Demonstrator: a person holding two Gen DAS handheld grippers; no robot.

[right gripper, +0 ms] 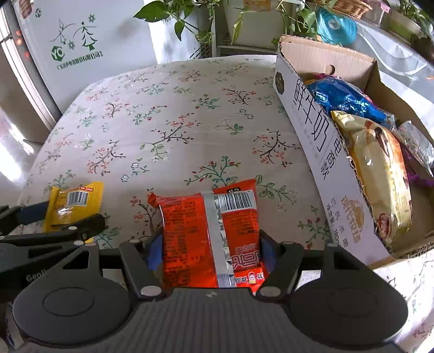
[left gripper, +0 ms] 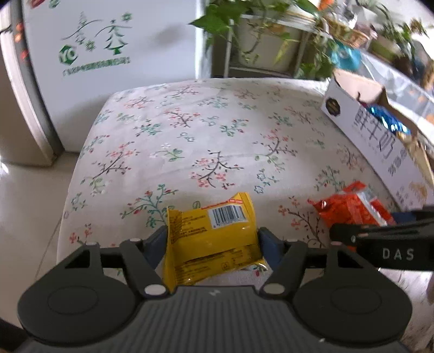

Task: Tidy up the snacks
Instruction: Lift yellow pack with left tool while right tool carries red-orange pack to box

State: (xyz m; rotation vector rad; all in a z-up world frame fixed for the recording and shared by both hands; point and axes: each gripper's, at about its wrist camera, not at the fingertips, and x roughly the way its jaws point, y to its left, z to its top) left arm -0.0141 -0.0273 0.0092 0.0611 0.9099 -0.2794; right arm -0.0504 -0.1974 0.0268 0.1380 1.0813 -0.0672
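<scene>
- The left gripper (left gripper: 212,239) is pinching the yellow packet (left gripper: 214,239) between both pads.
- The right gripper (right gripper: 210,244) is clamping the red packet (right gripper: 208,233), near the box (right gripper: 320,152).

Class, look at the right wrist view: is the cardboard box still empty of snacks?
No: the cardboard box already holds several packets, including a blue packet.

I am working in a lived-in home: before me a table under a flowered cloth (right gripper: 168,114), a white appliance (right gripper: 89,35) printed with green trees against the wall, trailing potted plants (right gripper: 190,16) on a white stand, and a reused cardboard box (right gripper: 320,152) stuffed with packaged snacks.
</scene>
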